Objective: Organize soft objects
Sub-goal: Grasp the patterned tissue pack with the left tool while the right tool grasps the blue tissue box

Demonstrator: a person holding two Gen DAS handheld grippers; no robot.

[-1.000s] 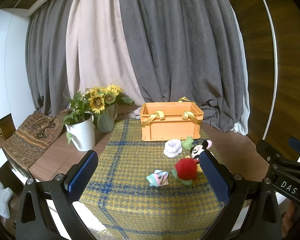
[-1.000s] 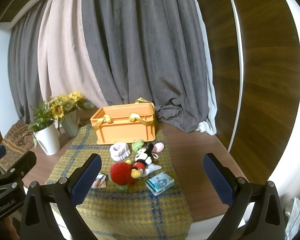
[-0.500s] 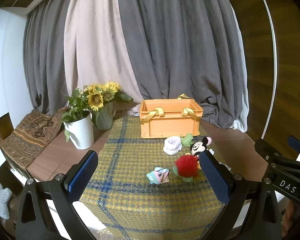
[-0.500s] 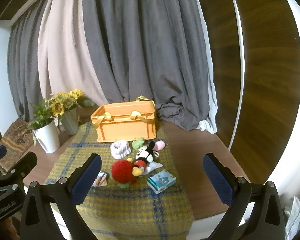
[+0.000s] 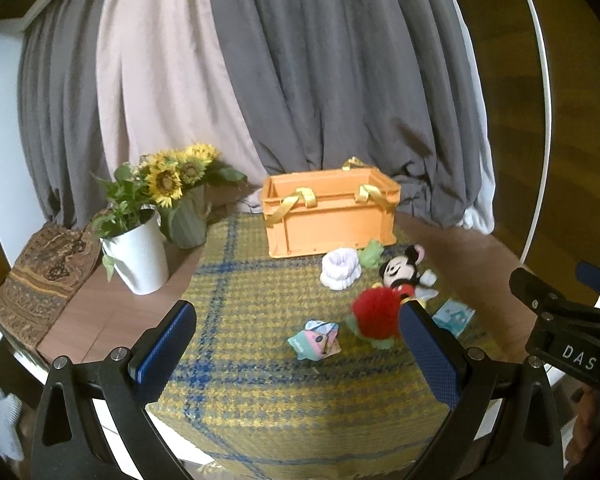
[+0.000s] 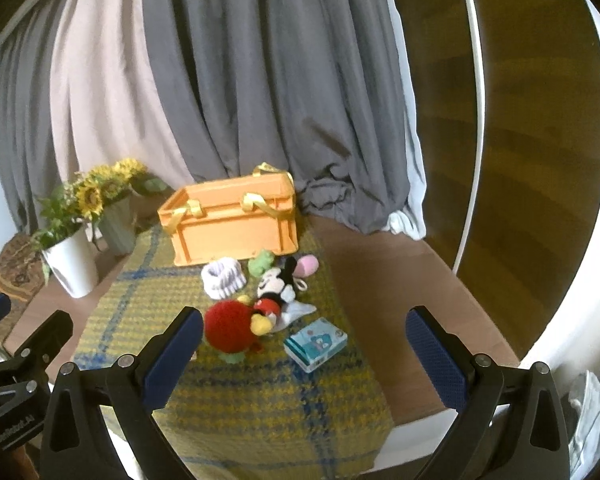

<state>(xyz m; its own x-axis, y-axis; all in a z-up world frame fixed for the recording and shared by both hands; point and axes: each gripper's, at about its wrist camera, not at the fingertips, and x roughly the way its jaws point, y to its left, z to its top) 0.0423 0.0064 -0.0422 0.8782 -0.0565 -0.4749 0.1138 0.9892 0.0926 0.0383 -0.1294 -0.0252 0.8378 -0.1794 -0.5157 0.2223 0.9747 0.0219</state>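
Observation:
An orange crate (image 5: 330, 216) (image 6: 234, 222) with yellow straps stands at the far end of a yellow-blue plaid cloth (image 5: 260, 344). In front of it lie a white knit ring (image 5: 340, 270) (image 6: 224, 278), a green plush (image 5: 370, 252), a Mickey doll (image 5: 402, 276) (image 6: 274, 292), a red pompom plush (image 5: 376, 318) (image 6: 230, 328), a small pastel pouch (image 5: 316, 338), a pink plush (image 6: 306, 268) and a blue tissue pack (image 6: 316, 344). My left gripper (image 5: 296, 356) and right gripper (image 6: 304, 358) are both open and empty, held above the cloth's near end.
A white pot with a green plant (image 5: 138, 248) and a grey vase of sunflowers (image 5: 186, 216) stand at the left on the wooden table (image 6: 392, 280). Grey and beige curtains hang behind. A patterned cushion (image 5: 40, 276) lies far left.
Both grippers have moved slightly forward and lower toward the table; the toys look a little closer. Nothing was taken hold of.

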